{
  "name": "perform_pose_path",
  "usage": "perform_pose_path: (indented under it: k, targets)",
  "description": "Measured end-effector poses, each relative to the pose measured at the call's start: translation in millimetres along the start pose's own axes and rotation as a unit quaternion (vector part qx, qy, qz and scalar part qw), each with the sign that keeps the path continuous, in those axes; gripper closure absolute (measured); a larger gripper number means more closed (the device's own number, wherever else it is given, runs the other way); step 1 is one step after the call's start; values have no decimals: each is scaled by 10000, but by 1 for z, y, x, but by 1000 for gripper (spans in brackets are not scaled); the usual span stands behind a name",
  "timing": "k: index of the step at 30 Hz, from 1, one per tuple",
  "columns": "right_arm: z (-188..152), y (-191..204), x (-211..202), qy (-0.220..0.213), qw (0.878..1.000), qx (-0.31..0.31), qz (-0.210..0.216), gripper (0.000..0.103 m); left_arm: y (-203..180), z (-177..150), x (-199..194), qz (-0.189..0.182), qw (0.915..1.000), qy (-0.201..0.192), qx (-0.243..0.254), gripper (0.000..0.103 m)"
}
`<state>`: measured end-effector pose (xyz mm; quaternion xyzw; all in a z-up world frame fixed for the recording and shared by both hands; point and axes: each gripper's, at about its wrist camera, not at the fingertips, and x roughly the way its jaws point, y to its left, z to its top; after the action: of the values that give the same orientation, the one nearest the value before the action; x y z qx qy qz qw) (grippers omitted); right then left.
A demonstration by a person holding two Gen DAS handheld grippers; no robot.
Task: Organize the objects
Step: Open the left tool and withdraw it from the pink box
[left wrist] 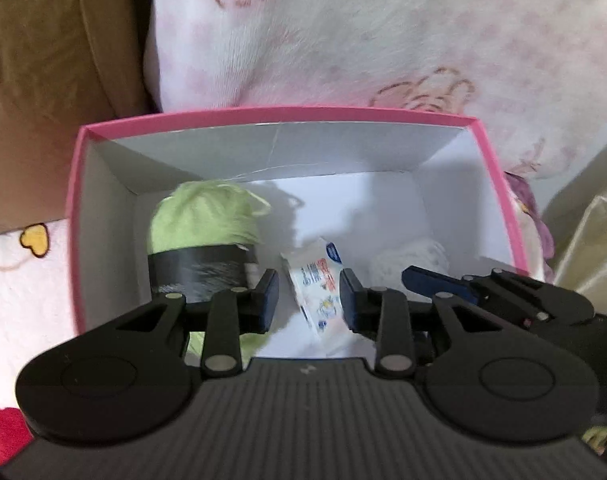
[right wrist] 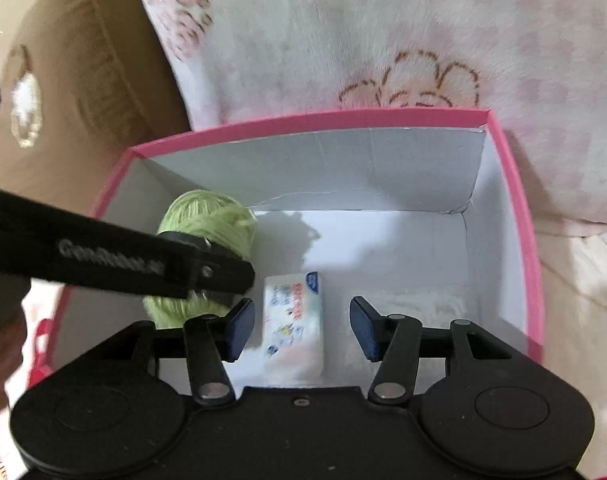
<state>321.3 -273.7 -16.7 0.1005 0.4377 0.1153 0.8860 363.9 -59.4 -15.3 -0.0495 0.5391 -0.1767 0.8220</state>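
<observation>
A pink box (left wrist: pixel 303 114) with white inner walls (right wrist: pixel 323 160) holds a green yarn ball with a black band (left wrist: pixel 201 224), a white tissue pack (left wrist: pixel 317 284) and a white knitted item (left wrist: pixel 419 258). My left gripper (left wrist: pixel 308 300) is open above the box, its fingers either side of the tissue pack, which is tilted. My right gripper (right wrist: pixel 301 328) is open over the same tissue pack (right wrist: pixel 293 320). The left gripper's arm crosses the green yarn (right wrist: pixel 211 220) in the right wrist view. The right gripper's blue fingertip (left wrist: pixel 431 280) shows in the left wrist view.
The box sits on a pink and white floral blanket (left wrist: pixel 343 40). A brown cushion (left wrist: pixel 43 60) lies at the left. A beige shiny fabric (left wrist: pixel 591 240) is at the right. A white cloth with red and yellow hearts (left wrist: pixel 19 264) lies left of the box.
</observation>
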Motion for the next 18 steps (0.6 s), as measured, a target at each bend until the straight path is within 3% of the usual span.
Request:
perform_pose_path:
  k: [7,13,18]
  targets:
    - [-23,3,-61,-363,9991,-98,209,45,-3,-22,-43,-20,9995,-127,303,61]
    - [-37,25,-93,-355,9979,-538,103,44,1,-46,-81,-101,9991,-287,295,55]
    - [-51,43,-115,-277,9951,-944,49,41,-3,-70,-120,139,9986,-392,327,54]
